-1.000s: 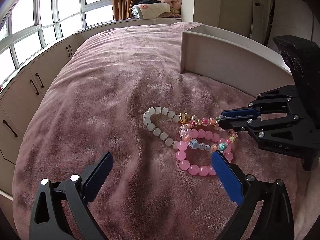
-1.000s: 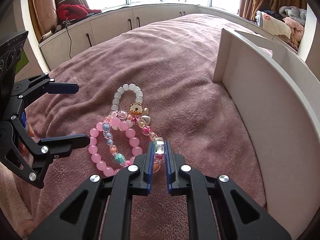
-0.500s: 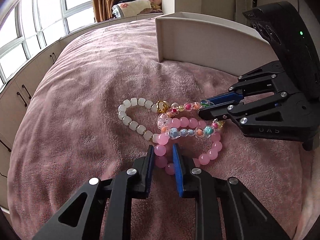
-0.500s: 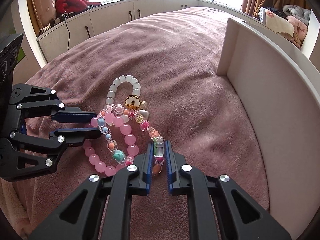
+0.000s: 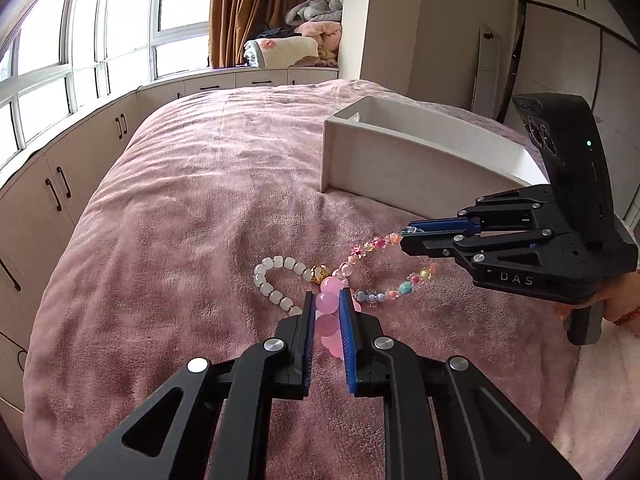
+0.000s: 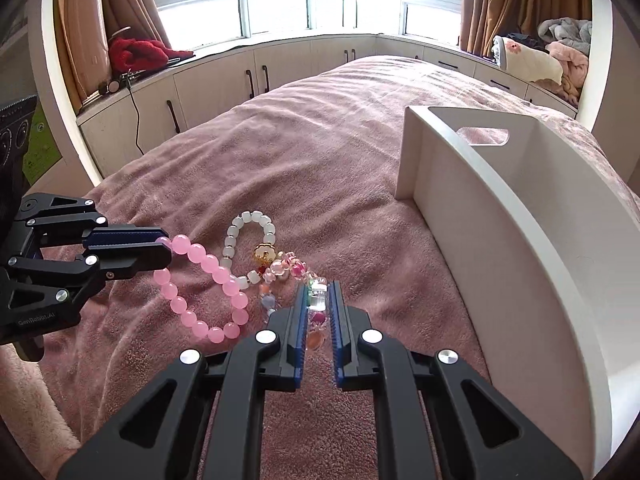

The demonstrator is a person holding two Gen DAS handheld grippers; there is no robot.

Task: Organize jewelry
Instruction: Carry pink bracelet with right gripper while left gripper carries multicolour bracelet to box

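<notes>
My left gripper (image 5: 326,300) is shut on the pink bead bracelet (image 5: 328,303), which hangs from it above the bed in the right wrist view (image 6: 208,280). My right gripper (image 6: 318,294) is shut on the multicoloured bead bracelet (image 6: 318,300); in the left wrist view that bracelet (image 5: 376,272) is stretched up from the blanket toward the right gripper (image 5: 406,235). The white bead bracelet (image 5: 276,280) with a gold charm (image 5: 319,273) lies on the pink blanket between them, also in the right wrist view (image 6: 240,240). The left gripper shows at the left of the right wrist view (image 6: 166,248).
A white open box (image 6: 500,216) stands on the bed to the right, also seen in the left wrist view (image 5: 400,160). The pink blanket (image 5: 200,220) covers the bed. Cabinets (image 6: 240,80) and windows run behind it.
The left gripper closed on the pink bracelet and lifted it. The right gripper rose with the multicoloured bracelet, pulling it apart from the pile.
</notes>
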